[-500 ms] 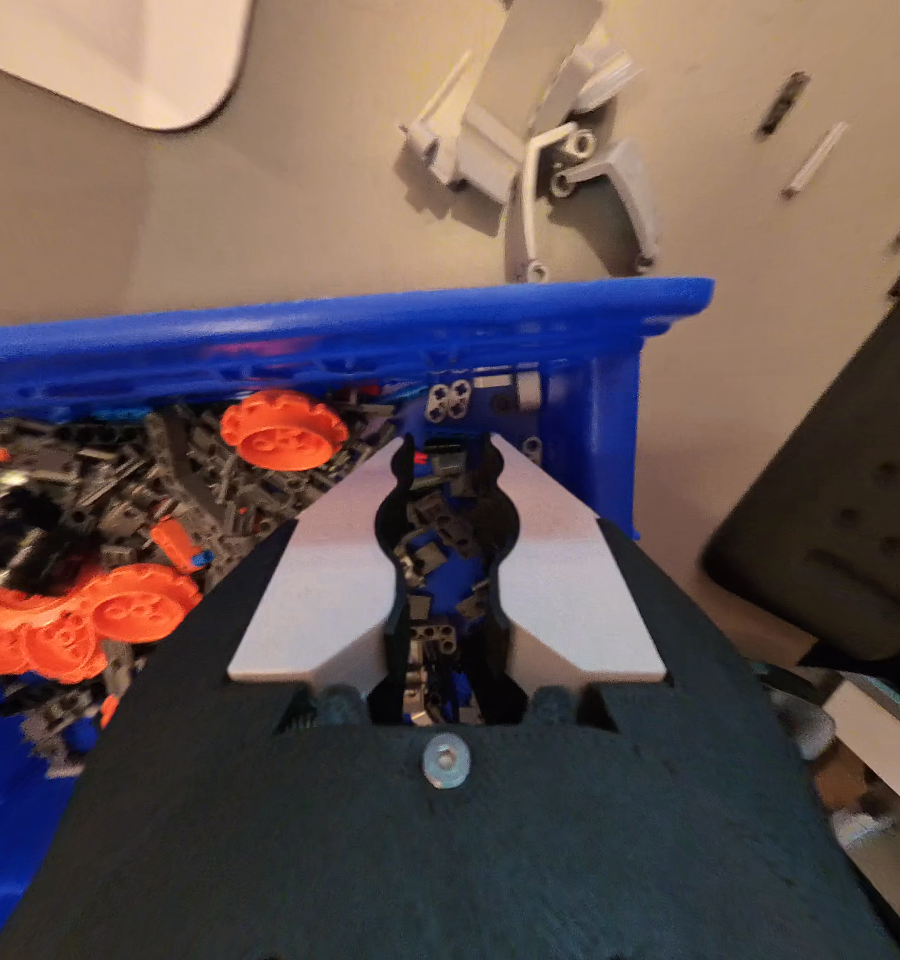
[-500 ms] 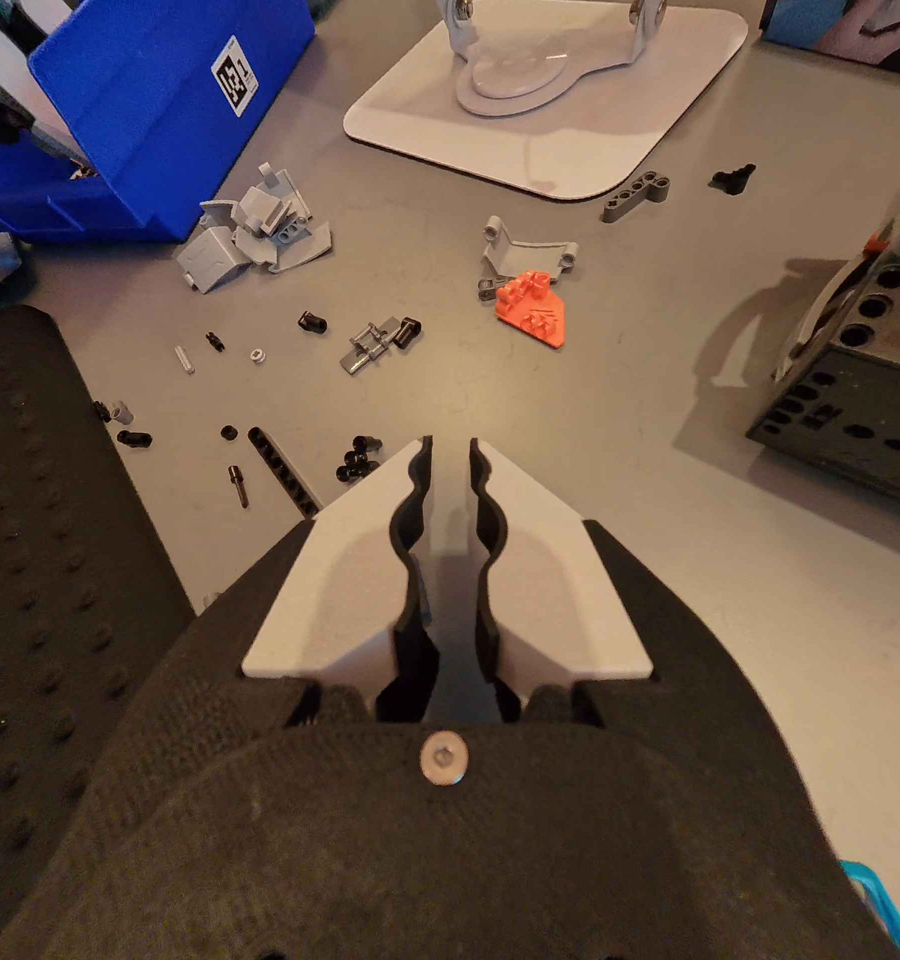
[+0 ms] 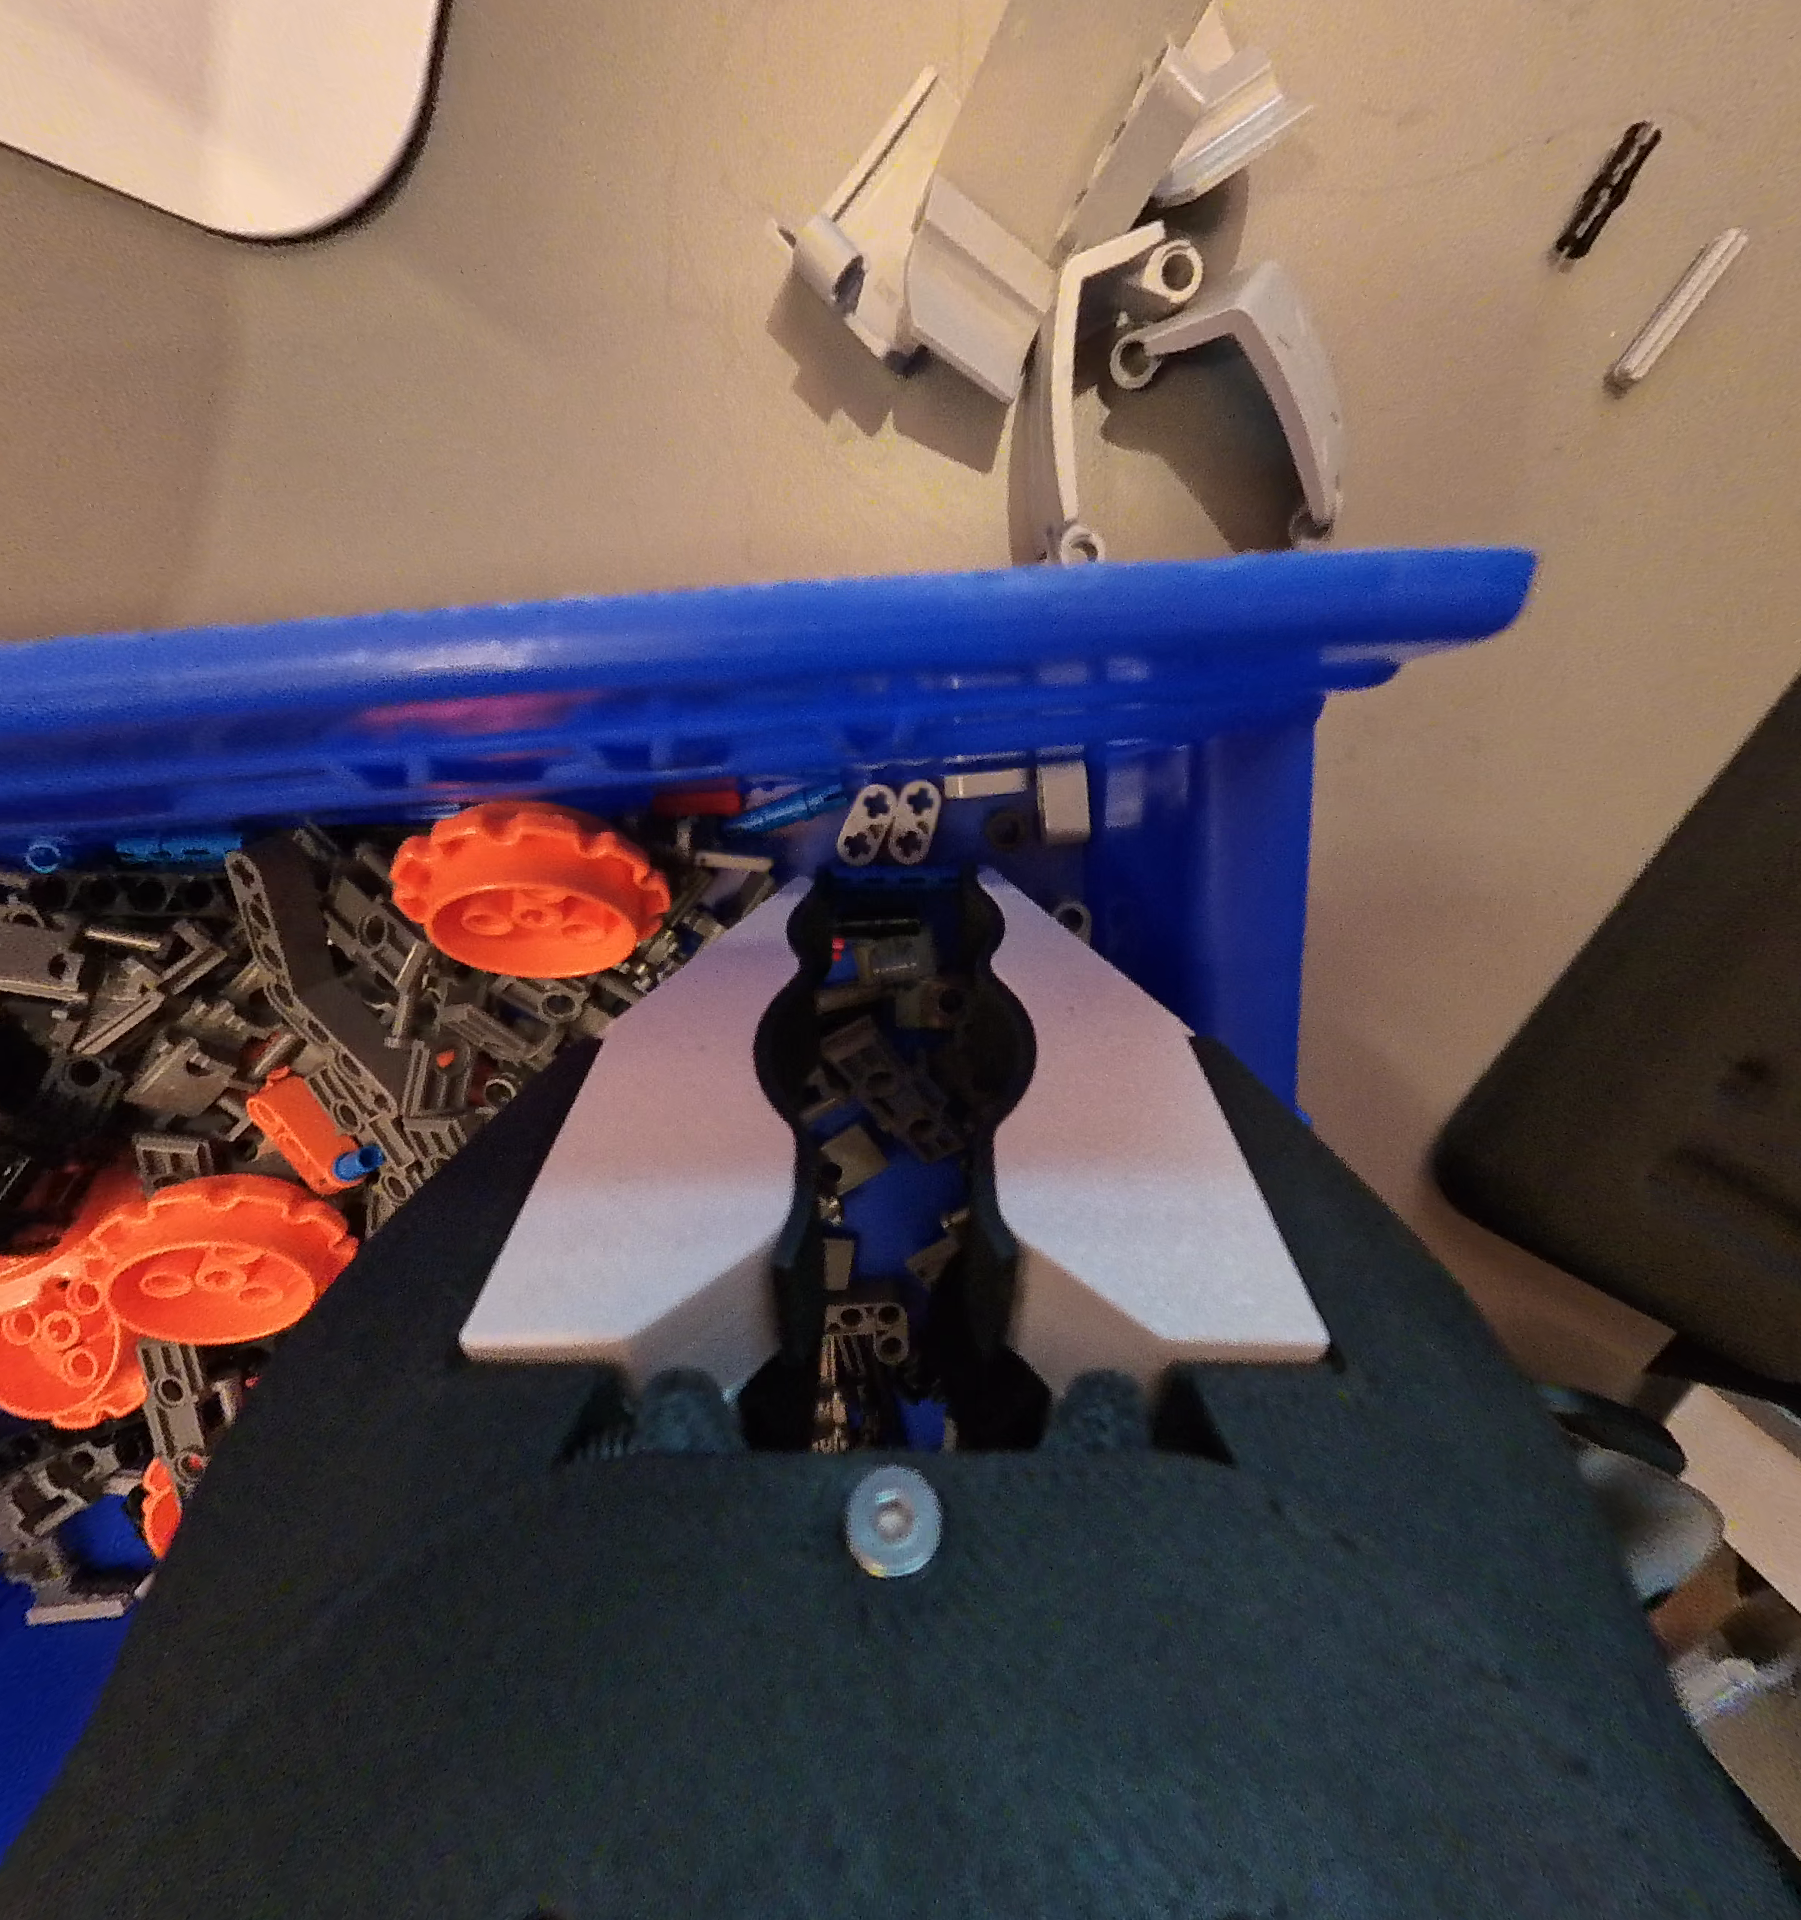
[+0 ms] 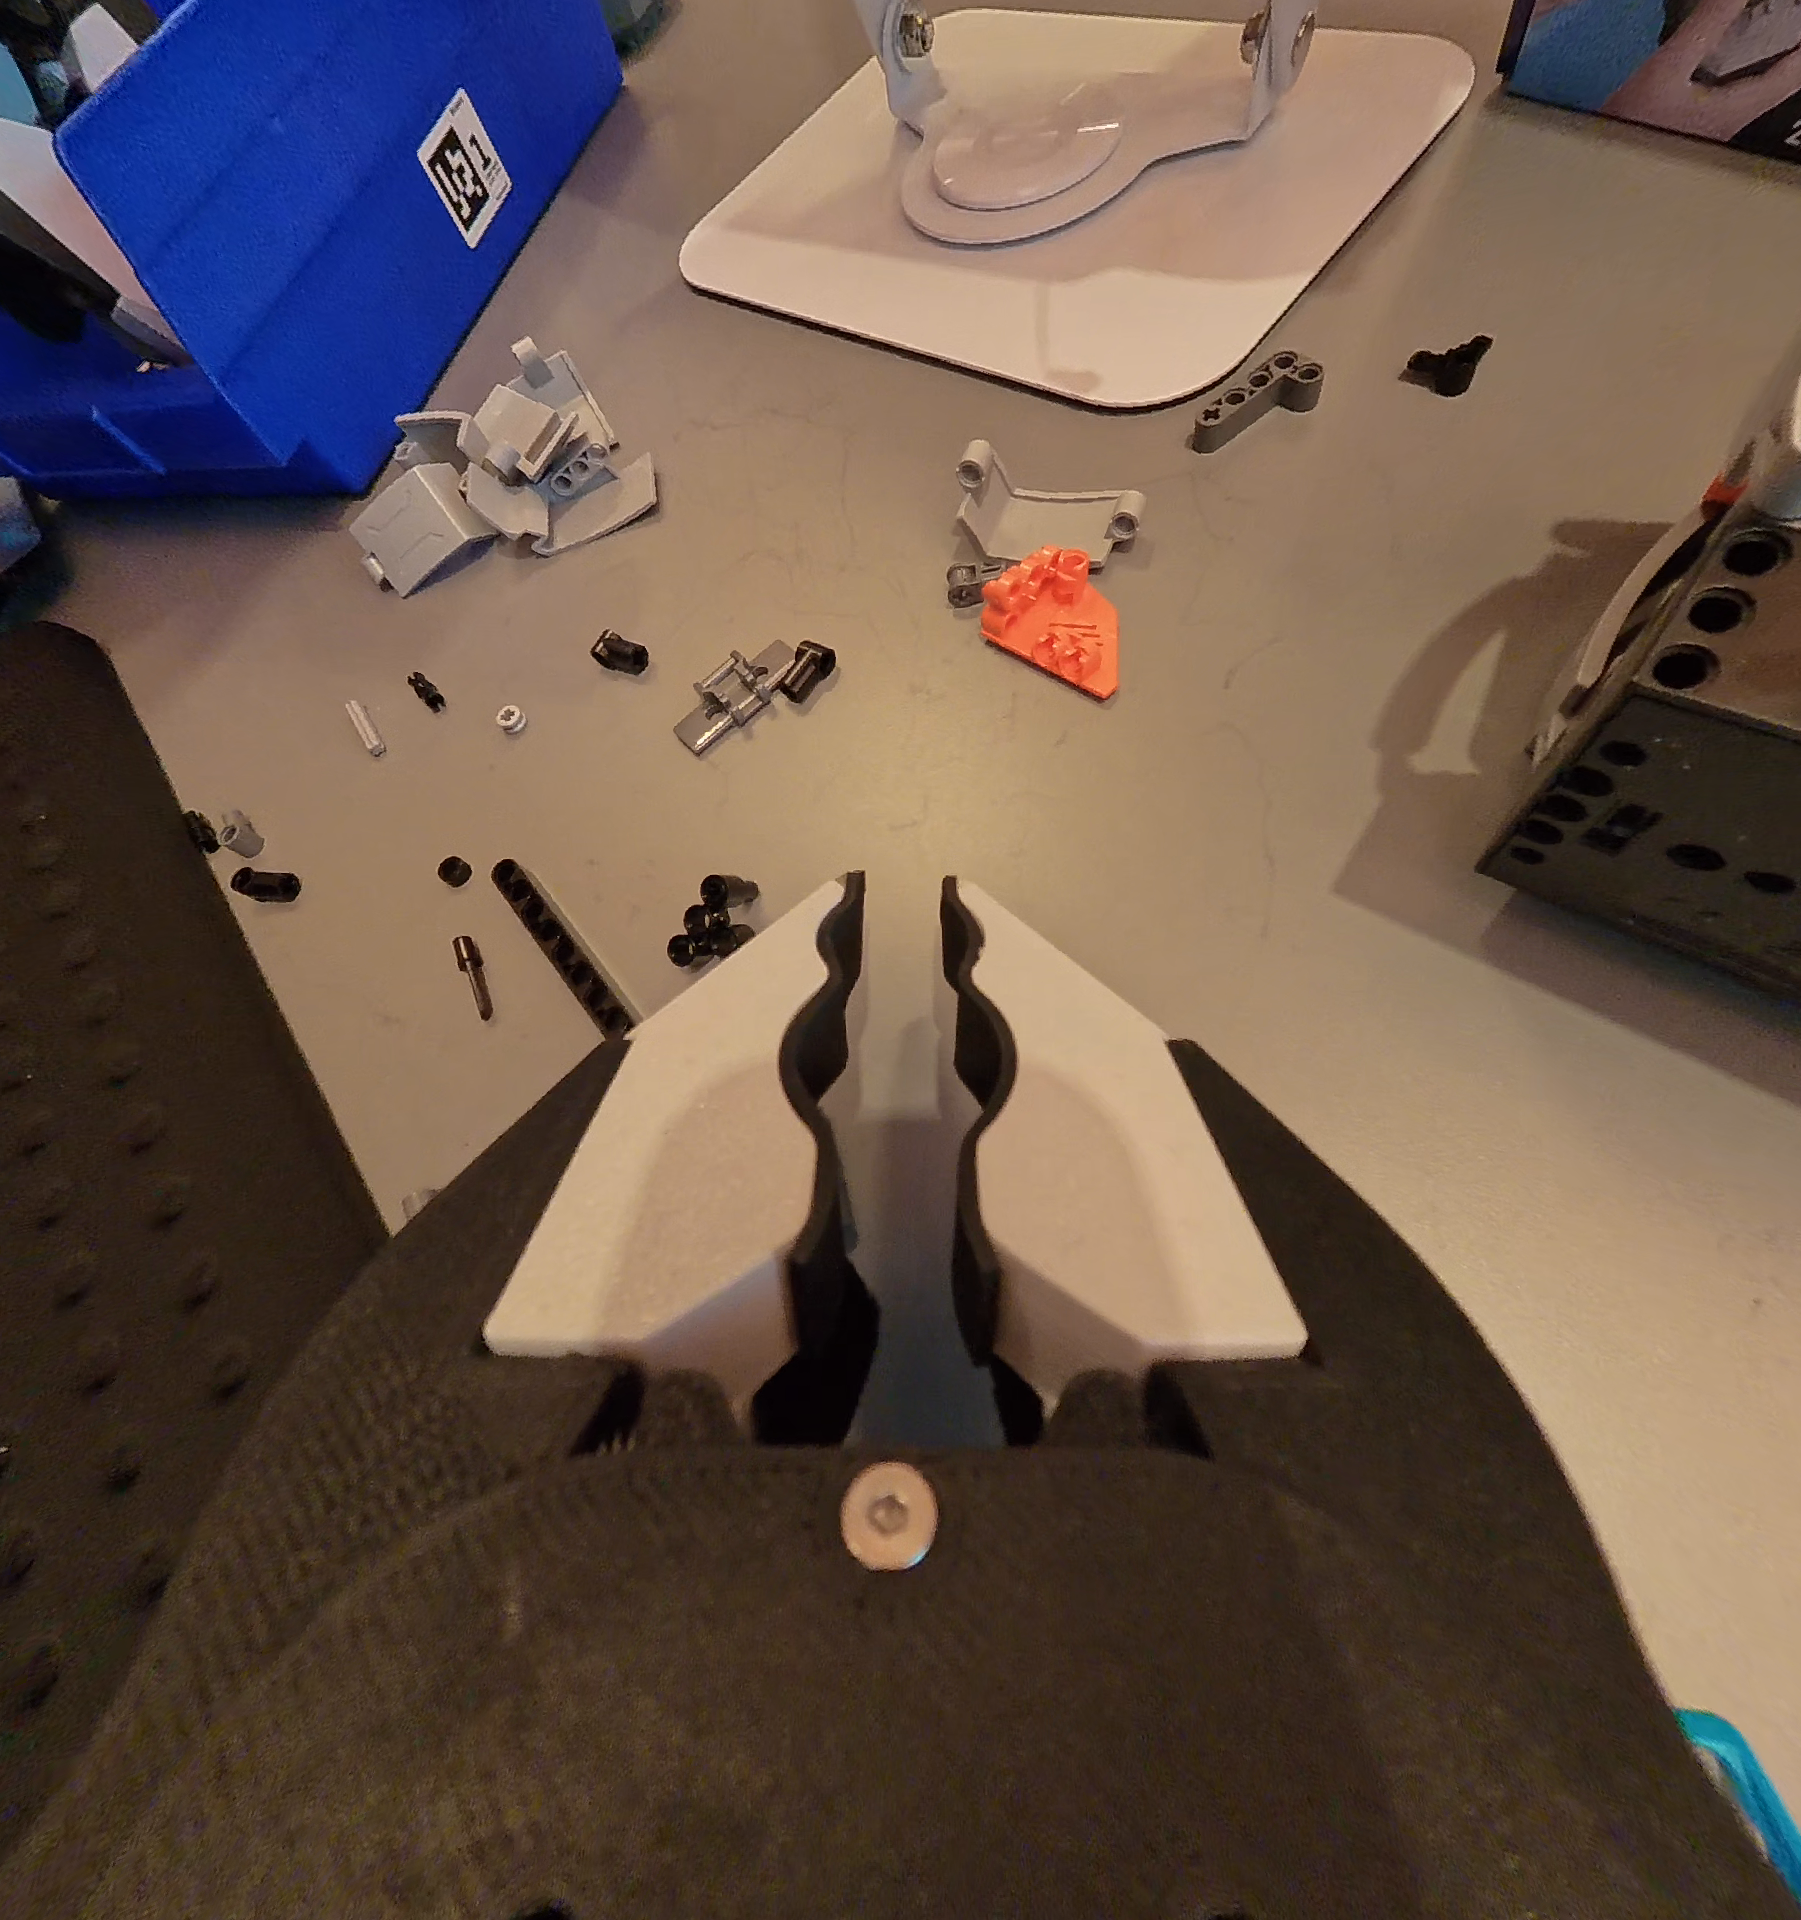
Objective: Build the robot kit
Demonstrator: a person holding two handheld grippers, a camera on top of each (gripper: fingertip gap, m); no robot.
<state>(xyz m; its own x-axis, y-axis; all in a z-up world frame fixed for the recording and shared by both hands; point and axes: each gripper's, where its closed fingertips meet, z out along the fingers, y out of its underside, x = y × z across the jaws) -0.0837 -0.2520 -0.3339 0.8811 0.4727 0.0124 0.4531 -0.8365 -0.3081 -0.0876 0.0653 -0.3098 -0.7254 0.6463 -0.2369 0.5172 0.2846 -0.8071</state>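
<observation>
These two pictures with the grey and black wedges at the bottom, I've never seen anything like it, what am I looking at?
Each picture comes from a camera fixed on a handheld gripper, looking forward along its two fingers. A person holds one such tool in each hand; there is no robot arm.

In the left wrist view, the left gripper is open and empty, hanging over a blue bin full of small grey building-toy parts and orange wheels.

In the right wrist view, the right gripper is also open and empty, above a grey table. On it lie loose pieces: a pile of grey panels, an orange panel, small black pins, and a white base plate. The same bin appears at upper left.
</observation>
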